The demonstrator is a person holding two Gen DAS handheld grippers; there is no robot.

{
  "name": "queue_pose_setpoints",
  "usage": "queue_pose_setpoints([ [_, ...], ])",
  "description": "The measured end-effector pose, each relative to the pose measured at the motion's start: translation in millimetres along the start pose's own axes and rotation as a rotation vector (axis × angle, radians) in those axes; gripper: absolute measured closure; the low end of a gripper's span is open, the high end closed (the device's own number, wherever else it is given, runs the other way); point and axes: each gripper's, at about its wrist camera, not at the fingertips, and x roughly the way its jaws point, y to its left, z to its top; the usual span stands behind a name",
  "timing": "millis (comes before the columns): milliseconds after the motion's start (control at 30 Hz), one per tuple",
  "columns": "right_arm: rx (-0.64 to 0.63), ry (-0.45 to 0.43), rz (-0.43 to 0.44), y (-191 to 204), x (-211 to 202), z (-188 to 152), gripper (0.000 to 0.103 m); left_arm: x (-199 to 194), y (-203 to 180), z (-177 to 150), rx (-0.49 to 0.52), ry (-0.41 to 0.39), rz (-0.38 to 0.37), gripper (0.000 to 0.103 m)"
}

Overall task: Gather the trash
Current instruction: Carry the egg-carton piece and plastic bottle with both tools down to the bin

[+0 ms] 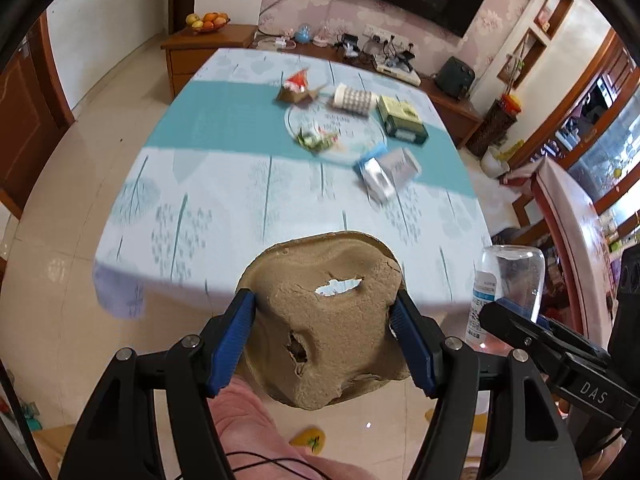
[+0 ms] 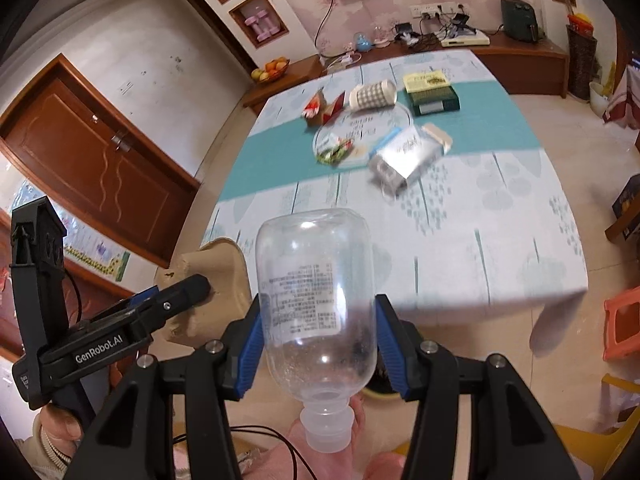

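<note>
Left gripper (image 1: pixel 324 340) clamps a torn brown moulded-pulp cup tray (image 1: pixel 328 320), blue pads pressed on both its sides, held off the near edge of the table with the teal-and-white tree-print cloth (image 1: pixel 224 184). Right gripper (image 2: pixel 320 344) grips a clear empty plastic bottle (image 2: pixel 316 296), neck toward the camera, also off that near edge, just beside the tray. More trash lies on the cloth's teal band: checked paper cup (image 2: pixel 372 95), green box (image 2: pixel 432 94), silver carton (image 2: pixel 404 156), wrappers (image 2: pixel 334 150).
</note>
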Motion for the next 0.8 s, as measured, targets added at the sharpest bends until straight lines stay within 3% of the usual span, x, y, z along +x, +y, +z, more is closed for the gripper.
queue_pose_setpoints([
  [200,0.080,0.071,0.030,-16,10,-42,0.051,-6,-7,-34,0.046,0.050,0.019,0.035],
  [400,0.180,0.154,0.031,-40,40,-74,0.051,22,-4,-62,0.068,0.133,0.021,0.035],
  [600,0.290,0.233,0.003,-71,95,-107,0.051,84,5,-94,0.106,0.239,0.019,0.035],
  [800,0.440,0.289,-0.039,-117,177,-144,0.051,170,25,-129,0.146,0.320,0.030,0.035],
])
